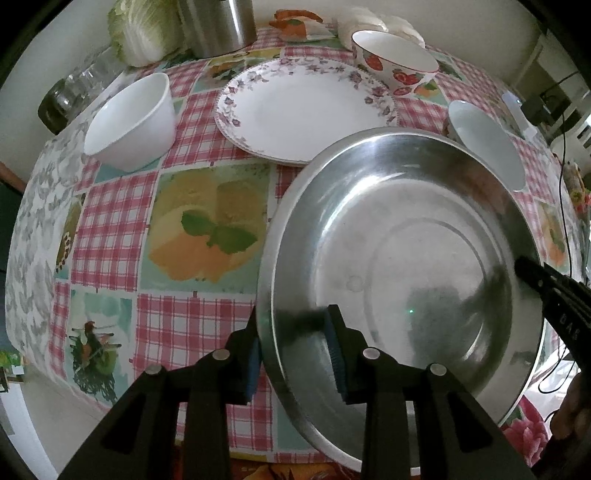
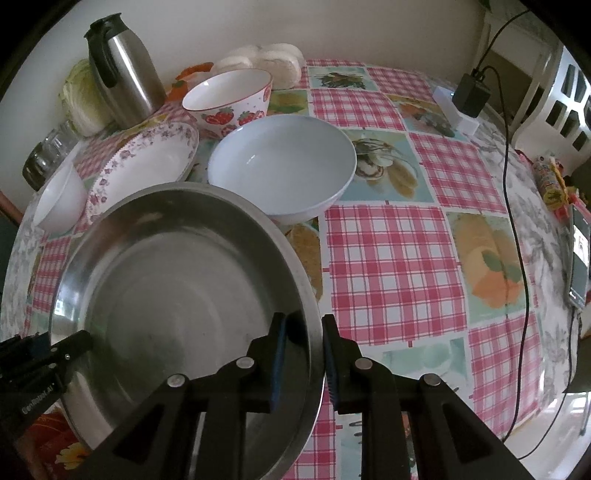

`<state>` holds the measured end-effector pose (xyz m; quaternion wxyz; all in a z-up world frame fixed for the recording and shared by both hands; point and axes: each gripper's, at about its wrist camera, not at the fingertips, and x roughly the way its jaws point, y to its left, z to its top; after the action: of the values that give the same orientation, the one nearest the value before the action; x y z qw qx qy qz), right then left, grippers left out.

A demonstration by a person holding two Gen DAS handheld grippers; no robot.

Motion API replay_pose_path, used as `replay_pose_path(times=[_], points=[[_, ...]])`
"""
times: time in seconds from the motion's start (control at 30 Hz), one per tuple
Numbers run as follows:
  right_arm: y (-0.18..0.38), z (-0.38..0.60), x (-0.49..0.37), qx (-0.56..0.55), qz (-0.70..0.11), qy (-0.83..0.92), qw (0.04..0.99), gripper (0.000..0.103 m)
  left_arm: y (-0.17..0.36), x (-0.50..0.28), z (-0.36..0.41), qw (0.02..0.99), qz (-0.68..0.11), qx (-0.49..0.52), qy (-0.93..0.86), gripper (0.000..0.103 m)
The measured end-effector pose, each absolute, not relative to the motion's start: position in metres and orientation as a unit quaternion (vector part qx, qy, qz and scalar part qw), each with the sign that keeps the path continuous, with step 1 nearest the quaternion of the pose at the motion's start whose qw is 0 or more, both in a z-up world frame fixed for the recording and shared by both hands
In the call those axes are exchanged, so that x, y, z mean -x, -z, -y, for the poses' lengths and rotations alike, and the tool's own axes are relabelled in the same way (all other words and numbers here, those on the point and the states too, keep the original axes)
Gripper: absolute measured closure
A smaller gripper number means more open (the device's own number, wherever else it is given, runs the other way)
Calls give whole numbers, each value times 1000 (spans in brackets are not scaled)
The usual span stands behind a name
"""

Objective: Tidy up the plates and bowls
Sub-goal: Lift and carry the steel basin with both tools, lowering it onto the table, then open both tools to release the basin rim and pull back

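Left wrist view: the table [image 1: 207, 225] wears a glossy cloth of pink gingham squares and printed food pictures, pushed against a plain pale wall. A round steel plate [image 1: 402, 258], shallow, brushed and reflective, sits near the table's front edge. The left hand-held gripper [image 1: 295, 354] straddles its near-left rim, one blue ribbed pad outside and one inside, jaws narrow and pressing on the metal. The tip of the right hand-held gripper [image 1: 532, 273] reaches the plate's opposite rim. Beyond lie one floral-edged white plate [image 1: 303, 107] (a second rim seems to show beneath it), and three bowls: a plain white bowl [image 1: 133, 118], a strawberry bowl [image 1: 395, 61] and a pale blue bowl [image 1: 487, 140]. A steel jug [image 1: 218, 26], a cabbage [image 1: 144, 33] and a glass jar [image 1: 70, 99] stand at the back.

Right wrist view: the same checked cloth [image 2: 391, 258], with a black cable [image 2: 517, 229] trailing over it from a charger [image 2: 472, 92]. The right hand-held gripper [image 2: 303, 358] is nearly closed on the steel plate's [image 2: 177, 280] right rim, which runs between its pads. The left hand-held gripper [image 2: 74, 341] meets the far rim. The pale blue bowl [image 2: 284, 162] sits just behind the plate.
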<state>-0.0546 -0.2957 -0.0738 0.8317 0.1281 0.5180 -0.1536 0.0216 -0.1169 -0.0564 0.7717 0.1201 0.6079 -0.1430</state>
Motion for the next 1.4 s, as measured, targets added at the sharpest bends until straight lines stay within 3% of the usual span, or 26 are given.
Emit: replay_pose_path(times=[0.3,0.37,0.47,0.57,0.7,1.03,1.13,1.3,1.4], points=[[72,298,55,-133,-515,157,832,81,56,-22,111,771,-609,-116,149,63],[71,298,55,-134,-511,160,834,74,54,-23,109,773,-607,-111,147,55],[68,301,57,-140,-503,163,837,60,51,-26,104,778,-604,-101,140,51],[63,301,57,-142,-491,165,843,57,50,-27,100,781,-603,-90,136,44],[56,295,57,-132,-474,157,856,35,47,-28,99,788,-596,-88,128,32],[55,272,47,-78,-468,122,872,15,47,-28,93,795,-592,-82,108,18],[55,268,47,-76,-464,110,876,2,44,-27,92,800,-584,-84,107,11],[55,264,45,-67,-460,108,879,0,44,-25,93,806,-575,-91,106,10],[55,265,44,-74,-459,105,879,0,43,-27,90,812,-568,-89,98,1]])
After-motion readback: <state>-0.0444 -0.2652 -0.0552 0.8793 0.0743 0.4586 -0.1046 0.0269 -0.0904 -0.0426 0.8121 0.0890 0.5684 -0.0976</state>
